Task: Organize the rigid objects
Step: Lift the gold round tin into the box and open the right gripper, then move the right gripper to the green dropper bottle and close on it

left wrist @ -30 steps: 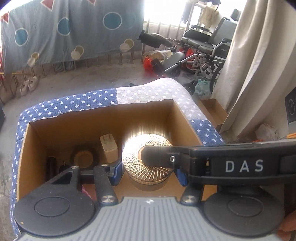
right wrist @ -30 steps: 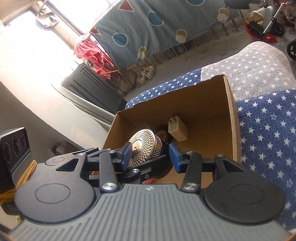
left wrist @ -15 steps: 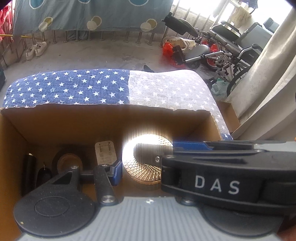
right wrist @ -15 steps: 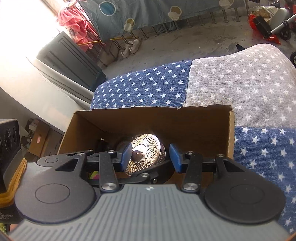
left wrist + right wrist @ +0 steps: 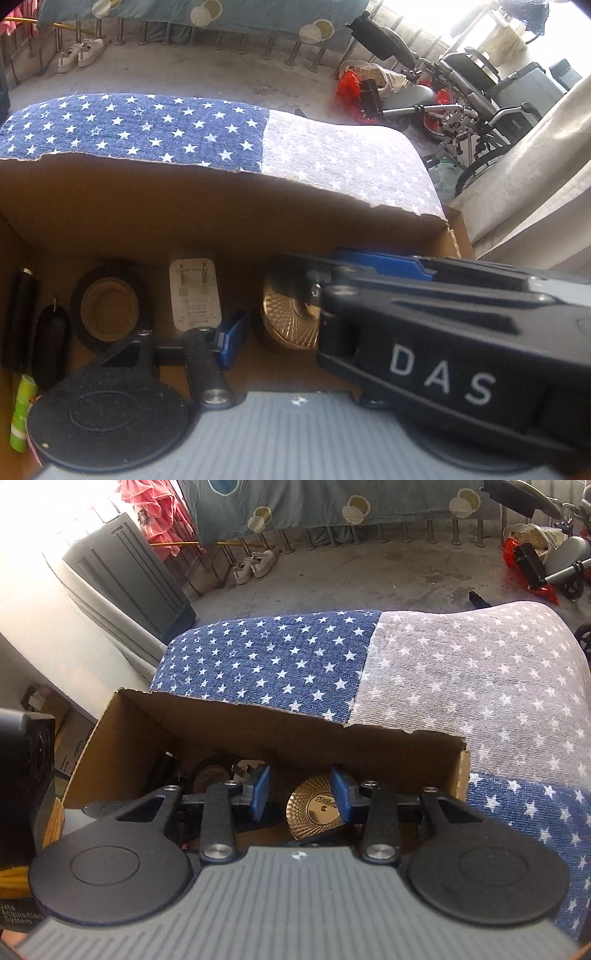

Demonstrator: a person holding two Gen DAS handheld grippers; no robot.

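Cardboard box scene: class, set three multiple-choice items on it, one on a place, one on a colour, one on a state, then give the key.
1. Where does the gold disc lie?
A. in the cardboard box
B. on the starred cloth
C. on the floor

2. What colour are the right gripper pads?
A. red
B. blue
C. green

3. How are the right gripper's jaws?
A. shut on the disc
B. shut, empty
C. open

Key: 1 A, the disc rests on the box floor beside the white charger; 2 B, both pads show blue; 3 C, a clear gap separates them.

In the box [image 5: 110, 206], charger [image 5: 194, 295] lies between tape roll [image 5: 110, 306] and, seemingly, tin [image 5: 290, 317].
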